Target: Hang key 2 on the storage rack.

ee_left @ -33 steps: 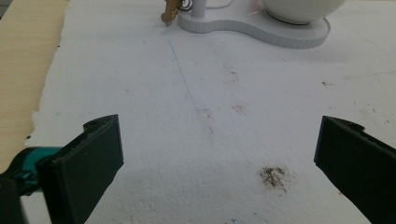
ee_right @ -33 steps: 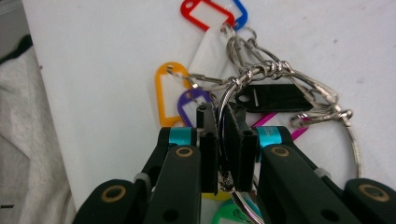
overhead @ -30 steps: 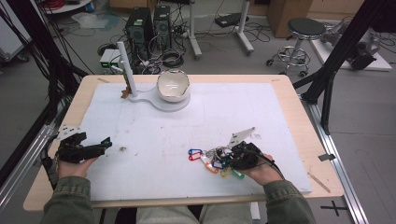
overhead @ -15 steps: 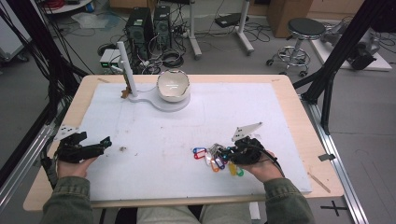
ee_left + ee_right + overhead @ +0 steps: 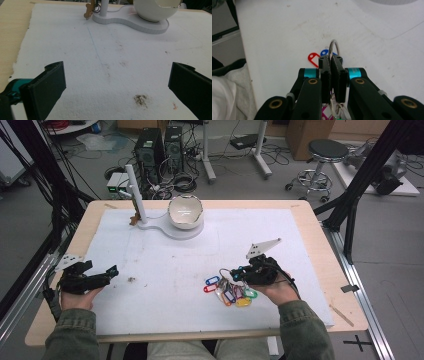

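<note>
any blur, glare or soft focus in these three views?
High view: even light, slightly soft, no glare. Left gripper view: near jaws soft, foam mat sharp. Right gripper view: jaws and key ring sharp, mat washed out toward the top right.

The left gripper point(image 5: 102, 274) sits at the lower left of the high view, held level in the left hand point(image 5: 75, 292), its jaws spread wide and pointing toward the right of the frame. At lower right, the right hand point(image 5: 280, 287) holds the right gripper point(image 5: 235, 275), which points toward the left of the frame, with its jaws pressed together on a metal ring point(image 5: 334, 48). Both forearms enter from the bottom edge.
</note>
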{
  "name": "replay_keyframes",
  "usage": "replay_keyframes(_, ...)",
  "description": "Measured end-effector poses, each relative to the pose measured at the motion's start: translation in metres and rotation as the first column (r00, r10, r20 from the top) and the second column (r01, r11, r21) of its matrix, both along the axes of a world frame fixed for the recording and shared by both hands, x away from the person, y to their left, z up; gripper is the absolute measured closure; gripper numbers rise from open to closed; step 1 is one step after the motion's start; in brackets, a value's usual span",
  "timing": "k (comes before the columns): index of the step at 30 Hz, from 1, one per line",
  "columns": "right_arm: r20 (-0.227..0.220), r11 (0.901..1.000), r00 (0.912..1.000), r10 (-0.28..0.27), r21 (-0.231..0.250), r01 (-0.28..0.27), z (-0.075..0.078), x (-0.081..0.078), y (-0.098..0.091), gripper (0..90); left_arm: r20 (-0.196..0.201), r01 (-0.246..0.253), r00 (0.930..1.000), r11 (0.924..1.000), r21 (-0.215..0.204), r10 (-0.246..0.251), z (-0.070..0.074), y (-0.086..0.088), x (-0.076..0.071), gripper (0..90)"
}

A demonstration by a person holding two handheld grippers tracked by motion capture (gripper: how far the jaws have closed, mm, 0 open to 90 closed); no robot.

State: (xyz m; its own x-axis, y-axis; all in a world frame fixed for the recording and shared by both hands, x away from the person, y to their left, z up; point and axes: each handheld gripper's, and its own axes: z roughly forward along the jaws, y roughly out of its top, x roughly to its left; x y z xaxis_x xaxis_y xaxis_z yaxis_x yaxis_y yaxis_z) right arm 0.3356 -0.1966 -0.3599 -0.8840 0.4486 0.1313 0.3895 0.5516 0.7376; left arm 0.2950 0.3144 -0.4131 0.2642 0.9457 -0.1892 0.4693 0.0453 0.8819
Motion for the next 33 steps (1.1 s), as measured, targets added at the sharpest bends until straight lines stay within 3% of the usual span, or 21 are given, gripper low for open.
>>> replay_keyframes(11, 0.022, 0.9985, 0.9983, 0.055, -0.006, -0.054, 0.027, 0.017, 0.028, 87.0, 0.002, -0.003, 1.0000, 1.0000, -0.003, 0.003, 0.000, 0.001, 0.000, 1.7)
replay_keyframes(16, 0.003, 0.9973, 0.9976, 0.069, 0.023, -0.069, 0.036, 0.026, 0.037, 87.0, 0.002, 0.001, 1.0000, 1.0000, -0.003, -0.001, 0.000, 0.001, 0.000, 1.7)
replay_keyframes(22, 0.000, 0.9966, 0.9983, 0.058, 0.058, -0.058, 0.049, 0.038, 0.042, 87.0, 0.004, 0.004, 1.0000, 1.0000, -0.004, -0.003, 0.000, 0.001, 0.000, 1.7)
replay_keyframes(33, -0.008, 0.9980, 0.9999, 0.013, 0.061, -0.013, 0.064, 0.052, 0.055, 86.9, 0.014, -0.010, 0.9999, 0.9999, -0.009, 0.010, 0.001, 0.002, -0.001, 1.7)
